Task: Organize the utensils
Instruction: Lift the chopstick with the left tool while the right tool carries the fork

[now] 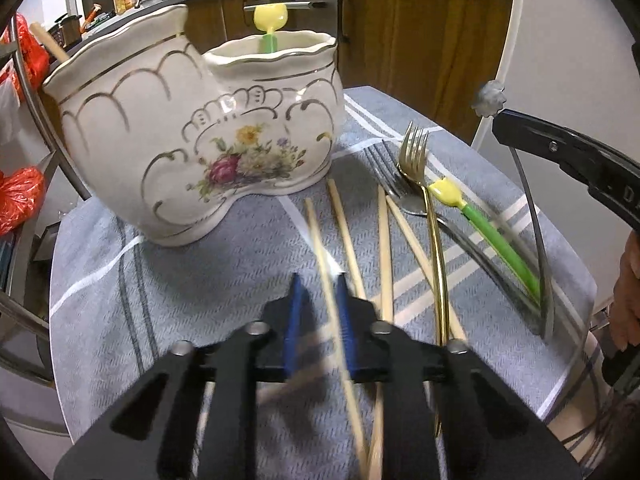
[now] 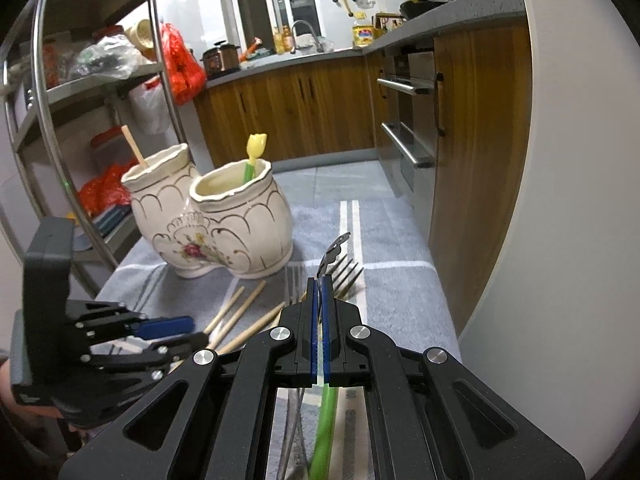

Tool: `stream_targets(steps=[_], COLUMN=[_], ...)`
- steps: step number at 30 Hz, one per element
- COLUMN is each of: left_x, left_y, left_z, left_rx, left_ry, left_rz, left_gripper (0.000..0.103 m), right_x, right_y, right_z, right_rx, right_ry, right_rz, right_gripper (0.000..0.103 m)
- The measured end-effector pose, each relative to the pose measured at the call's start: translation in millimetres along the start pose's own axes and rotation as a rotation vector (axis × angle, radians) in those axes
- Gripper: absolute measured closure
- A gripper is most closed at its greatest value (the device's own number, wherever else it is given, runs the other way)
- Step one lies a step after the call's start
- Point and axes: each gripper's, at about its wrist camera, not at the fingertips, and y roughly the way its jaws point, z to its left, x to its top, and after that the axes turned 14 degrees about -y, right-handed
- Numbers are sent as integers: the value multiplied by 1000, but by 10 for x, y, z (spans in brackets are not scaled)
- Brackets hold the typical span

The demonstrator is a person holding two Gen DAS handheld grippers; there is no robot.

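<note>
A: Far left, what's there?
B: A metal rack (image 2: pixel 48 92) with red bags. Next to it, on the grey striped cloth (image 1: pixel 192 264) over the surface, stands a cream two-pocket ceramic holder (image 1: pixel 192 132). A wooden stick (image 1: pixel 48 42) pokes from its left pocket, a yellow tulip-topped green utensil (image 1: pixel 270 24) from the right.

A: And the left gripper (image 1: pixel 318 280)?
B: Low over the cloth, its blue fingers (image 1: pixel 294 320) narrowly apart with a blurred wooden chopstick (image 1: pixel 332 292) between them; whether they actually clamp it, I cannot tell.

A: Further right?
B: Loose chopsticks (image 1: pixel 386 248), a dark fork (image 1: pixel 384 172), a gold fork (image 1: pixel 418 152) and a second tulip utensil (image 1: pixel 484 228) lie together on the cloth, right of the holder.

A: The right gripper (image 2: pixel 320 280)?
B: Its fingers are pressed nearly together on a thin metal utensil (image 2: pixel 334 252), whose decorated end sticks out beyond the tips, lifted above the forks.
</note>
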Motion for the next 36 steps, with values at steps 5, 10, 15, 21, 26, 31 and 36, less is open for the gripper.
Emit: stream_targets(steps=[5, 10, 15, 21, 26, 31, 36], left_x=[94, 65, 27, -29, -102, -81, 51], left_y=[57, -61, -283, -568, -827, -1033, -1131], left_z=[29, 93, 197, 286, 451, 597, 647], left_rx=[-35, -84, -132, -146, -182, -212, -225], left_ry=[-22, -40, -63, -20, -33, -65, -85], left_rz=[1, -68, -188, -323, -415, -496, -547], left_gripper=[99, 99, 99, 99, 99, 99, 99], right_x=[12, 59, 104, 162, 215, 344, 513], right_y=[-66, -141, -240, -372, -481, -511, -455], right_z=[-2, -14, 27, 80, 143, 207, 226], right_rx=[1, -4, -14, -21, -27, -18, -7], right_ry=[3, 3, -15, -39, -62, -80, -84], right_rz=[-30, -66, -109, -167, -219, -248, -265], right_gripper=[101, 101, 101, 101, 101, 101, 101])
